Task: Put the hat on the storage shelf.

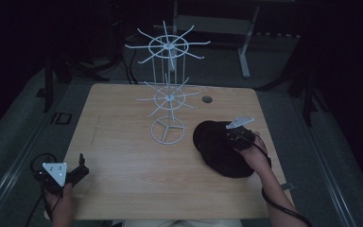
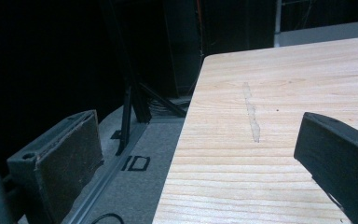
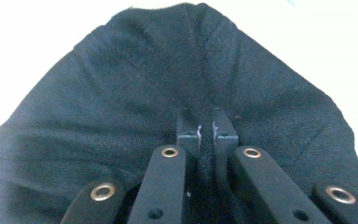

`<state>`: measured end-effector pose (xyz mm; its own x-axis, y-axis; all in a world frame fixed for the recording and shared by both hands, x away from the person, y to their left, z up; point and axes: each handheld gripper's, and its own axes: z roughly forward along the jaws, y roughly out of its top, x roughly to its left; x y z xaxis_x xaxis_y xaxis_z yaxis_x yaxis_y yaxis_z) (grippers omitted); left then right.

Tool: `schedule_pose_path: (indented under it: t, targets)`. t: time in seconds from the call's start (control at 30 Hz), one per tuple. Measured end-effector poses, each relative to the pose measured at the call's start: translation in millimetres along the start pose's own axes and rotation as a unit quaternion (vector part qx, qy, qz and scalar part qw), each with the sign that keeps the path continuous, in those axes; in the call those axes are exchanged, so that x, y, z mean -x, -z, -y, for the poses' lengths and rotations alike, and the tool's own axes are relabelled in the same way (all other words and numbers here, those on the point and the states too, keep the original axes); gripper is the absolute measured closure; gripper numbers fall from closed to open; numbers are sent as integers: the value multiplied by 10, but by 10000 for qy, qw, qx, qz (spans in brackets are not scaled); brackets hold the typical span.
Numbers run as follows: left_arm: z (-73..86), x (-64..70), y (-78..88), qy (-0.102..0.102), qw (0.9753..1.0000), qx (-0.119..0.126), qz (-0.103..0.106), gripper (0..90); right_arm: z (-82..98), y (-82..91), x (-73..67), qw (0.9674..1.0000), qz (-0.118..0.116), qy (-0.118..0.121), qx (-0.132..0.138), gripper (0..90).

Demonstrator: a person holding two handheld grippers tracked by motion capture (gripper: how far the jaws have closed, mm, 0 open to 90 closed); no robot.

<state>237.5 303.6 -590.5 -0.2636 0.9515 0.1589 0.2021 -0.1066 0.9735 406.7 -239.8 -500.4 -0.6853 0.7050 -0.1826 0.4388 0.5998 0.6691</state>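
High view: a pale wooden table (image 1: 123,179) with rounded corners and straight grain fills the middle of the frame, the room around it dark. Just above frame centre stands a white wire rack (image 1: 168,90), a thin post rising from a ring-shaped foot and carrying two spoked wheels of prongs, the upper one wider. To the right of the rack's foot, in the centre-right of the frame, lies a black cloth hat (image 1: 217,149), soft, matte and rounded in outline. The right gripper (image 1: 234,137) sits on the hat's upper right part, its grey three-cornered plate tilted up, a hand behind it and a black cable trailing toward the lower right. At the lower left, by the table's near corner, the left gripper (image 1: 81,165) is held in a hand, with its grey plate facing up.

Left gripper view: the two blocky black jaws stand wide apart with nothing between them, the left one faced with a rough dark pad. Between them show the table edge, a narrow dull streak (image 2: 251,112) along the grain, and grey floor at the lower left.

Right gripper view: the jaws are pinched nearly together on a fold of the hat, whose felt-like fabric puckers into radiating creases around them.
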Motion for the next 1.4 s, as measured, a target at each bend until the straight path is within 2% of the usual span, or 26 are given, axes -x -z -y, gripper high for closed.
schedule_pose_path:
  t: [0.2, 0.37, 0.43, 0.5, 0.67, 0.87, 1.07, 1.13, 1.33, 1.4]
  targets:
    - [0, 2, 0, -5, 10000, -1, -4, 13, 24, 173, 31, 9997, 80, -32, 215, 867]
    - [-1, 3, -1, -3, 10000, -9, -13, 13, 74, 319, 88, 9990, 32, -209, 390, 868]
    - [-1, 5, -2, -6, 10000, -2, -18, 13, 99, 456, 117, 9981, 9, -291, 551, 868]
    - [-1, 5, -1, -12, 10000, -5, -23, 13, 104, 506, 131, 9975, -6, -330, 619, 868]
    - [0, 9, -1, -17, 10000, 4, -31, 13, 91, 795, 179, 9939, 22, -430, 1019, 869]
    - [-1, 7, -1, -23, 10000, -2, -31, 13, -56, 1215, 204, 9860, 133, -441, 1604, 869]
    - [-1, 7, -2, -22, 10000, -2, -24, 13, -301, 1613, 227, 9764, 95, -422, 2117, 869]
    - [-1, 8, -2, -25, 10000, -1, -23, 13, -395, 1746, 224, 9738, 160, -353, 2241, 869]
    - [-1, 7, -2, -24, 10000, 0, -19, 13, -707, 2209, 178, 9603, 391, -135, 2759, 869]
    - [-1, 8, -2, -27, 10000, -2, -15, 13, -795, 2322, 160, 9567, 453, -74, 2873, 869]
